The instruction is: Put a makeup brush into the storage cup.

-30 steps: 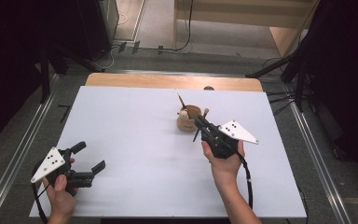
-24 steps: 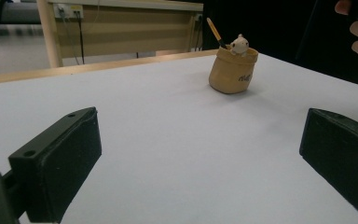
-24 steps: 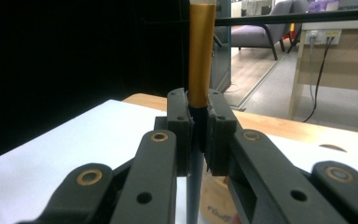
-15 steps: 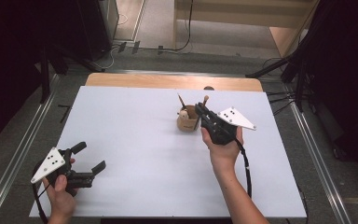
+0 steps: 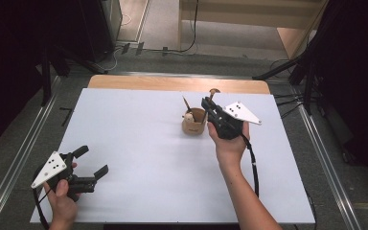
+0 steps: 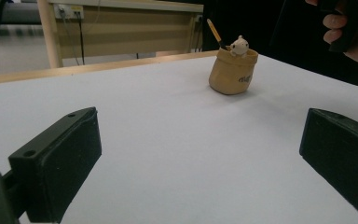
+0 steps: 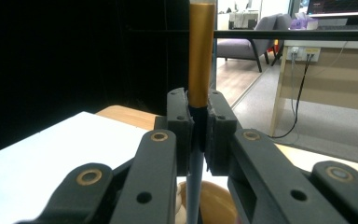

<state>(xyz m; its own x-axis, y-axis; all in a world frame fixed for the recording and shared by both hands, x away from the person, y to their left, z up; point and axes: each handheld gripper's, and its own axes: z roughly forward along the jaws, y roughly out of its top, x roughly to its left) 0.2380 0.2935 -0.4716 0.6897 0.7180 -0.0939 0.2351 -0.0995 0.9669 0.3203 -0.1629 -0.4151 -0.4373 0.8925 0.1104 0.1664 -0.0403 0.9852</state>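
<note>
A tan pot (image 5: 194,125) stands right of the white table's middle, with a small white figure (image 6: 239,45) and a thin brown stick (image 5: 187,103) poking out of it. Just right of the pot, my right gripper (image 5: 210,106) is shut on a pen (image 7: 201,56). The pen stands upright between the pads, gold-brown above and dark blue below. The pot (image 7: 205,200) lies right under the jaws in the right gripper view. My left gripper (image 5: 94,159) rests at the near left corner, open, with nothing between its jaws. It faces the pot (image 6: 232,72).
A bare wooden strip (image 5: 139,82) runs along the table's (image 5: 139,139) far edge. Metal rails (image 5: 24,148) flank the table on both sides. A desk with hanging cables (image 6: 80,32) stands beyond the far edge. The right hand (image 6: 354,32) shows at the top right of the left gripper view.
My right gripper has moved toward the table's far edge beside the pot, still holding the pen. The left gripper and the pot have stayed put.
</note>
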